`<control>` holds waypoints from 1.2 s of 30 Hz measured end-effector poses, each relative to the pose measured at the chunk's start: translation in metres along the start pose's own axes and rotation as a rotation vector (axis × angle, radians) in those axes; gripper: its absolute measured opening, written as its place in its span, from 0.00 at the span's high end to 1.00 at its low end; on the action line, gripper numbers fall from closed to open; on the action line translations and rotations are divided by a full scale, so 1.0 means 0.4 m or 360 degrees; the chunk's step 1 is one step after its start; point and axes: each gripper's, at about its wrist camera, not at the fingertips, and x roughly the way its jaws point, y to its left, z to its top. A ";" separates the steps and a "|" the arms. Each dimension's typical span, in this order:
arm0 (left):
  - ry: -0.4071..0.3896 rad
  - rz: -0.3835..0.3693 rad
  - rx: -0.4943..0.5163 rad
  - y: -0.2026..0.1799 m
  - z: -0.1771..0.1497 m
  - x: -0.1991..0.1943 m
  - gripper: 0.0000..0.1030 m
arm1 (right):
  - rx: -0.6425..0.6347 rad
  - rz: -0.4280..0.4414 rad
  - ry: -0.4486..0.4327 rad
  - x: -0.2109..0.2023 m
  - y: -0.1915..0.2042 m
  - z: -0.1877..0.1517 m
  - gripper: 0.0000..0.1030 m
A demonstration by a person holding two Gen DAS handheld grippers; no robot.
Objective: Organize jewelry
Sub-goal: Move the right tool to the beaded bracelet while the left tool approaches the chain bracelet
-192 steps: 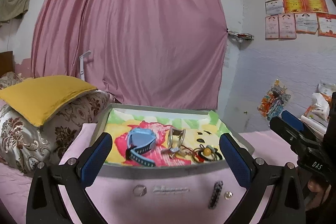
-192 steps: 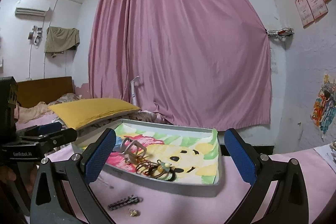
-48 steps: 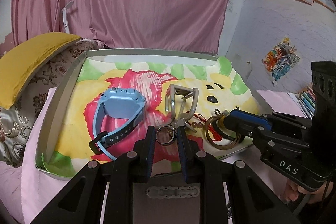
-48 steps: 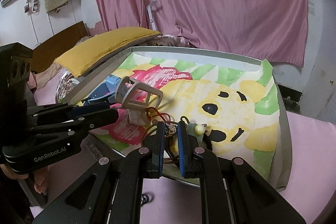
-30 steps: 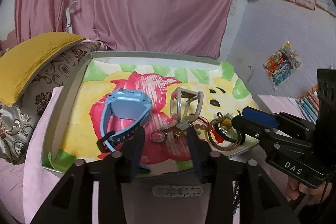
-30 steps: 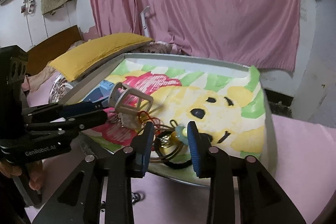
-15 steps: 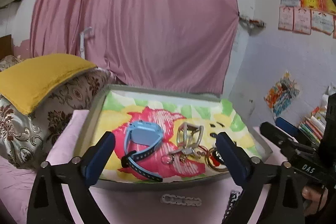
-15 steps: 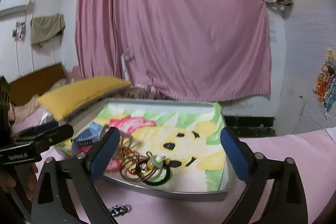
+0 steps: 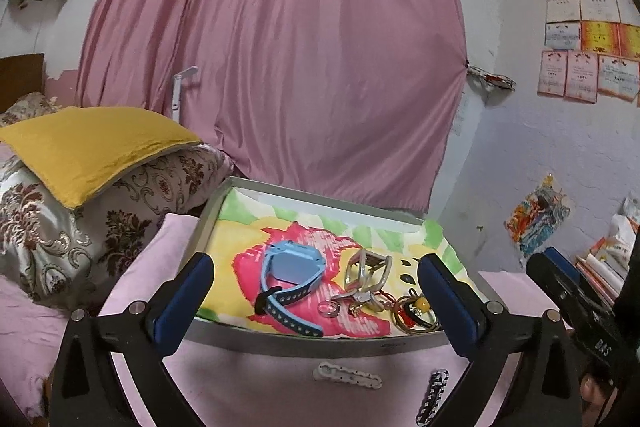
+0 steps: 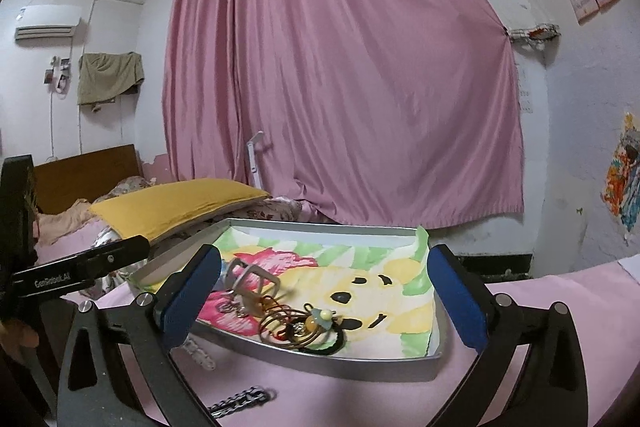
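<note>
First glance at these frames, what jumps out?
The big pink curtain fills the back wall behind everything. In front of it sits a metal tray lined with a bright cartoon cloth, holding a blue watch, a beige hair claw and a tangle of rings and bands at its near edge. A yellow pillow lies to its left.

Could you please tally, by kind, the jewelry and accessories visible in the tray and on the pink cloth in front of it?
Blue smartwatch with a dark strap, in the tray: 1
Beige claw hair clip, in the tray: 1
Small silver ring, in the tray: 1
Flat white hair clip, on the cloth: 1
Black-and-white patterned hair clip, on the cloth: 1
Tangle of hair ties and bangles: count unclear
Total: 5, plus the tangle.
</note>
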 end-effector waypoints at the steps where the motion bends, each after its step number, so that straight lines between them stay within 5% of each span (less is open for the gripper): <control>1: 0.0006 0.0004 -0.0003 -0.001 -0.001 -0.003 0.01 | -0.0008 0.0008 -0.0004 -0.006 0.003 0.002 0.02; 7: 0.0085 -0.0012 -0.0021 0.007 -0.014 -0.041 0.01 | 0.0018 0.0048 0.0095 -0.034 0.006 -0.004 0.02; 11: 0.0264 0.0124 0.0004 0.020 -0.028 -0.031 0.01 | 0.0123 0.0221 0.0392 0.001 -0.002 -0.030 0.02; 13: 0.0363 0.0168 -0.0004 0.033 -0.037 -0.018 0.01 | 0.0106 0.0216 0.0585 0.032 0.002 -0.054 0.02; 20: 0.0605 0.0141 -0.0094 0.073 -0.065 0.011 0.01 | -0.0031 0.0149 0.0938 0.098 0.026 -0.122 0.02; 31: 0.0720 0.0104 -0.0127 0.093 -0.075 0.047 0.02 | -0.0189 0.0107 0.1128 0.160 0.098 -0.154 0.02; 36: 0.0750 0.0057 -0.0208 0.098 -0.082 0.056 0.06 | -0.0207 0.0130 0.1152 0.165 0.092 -0.155 0.19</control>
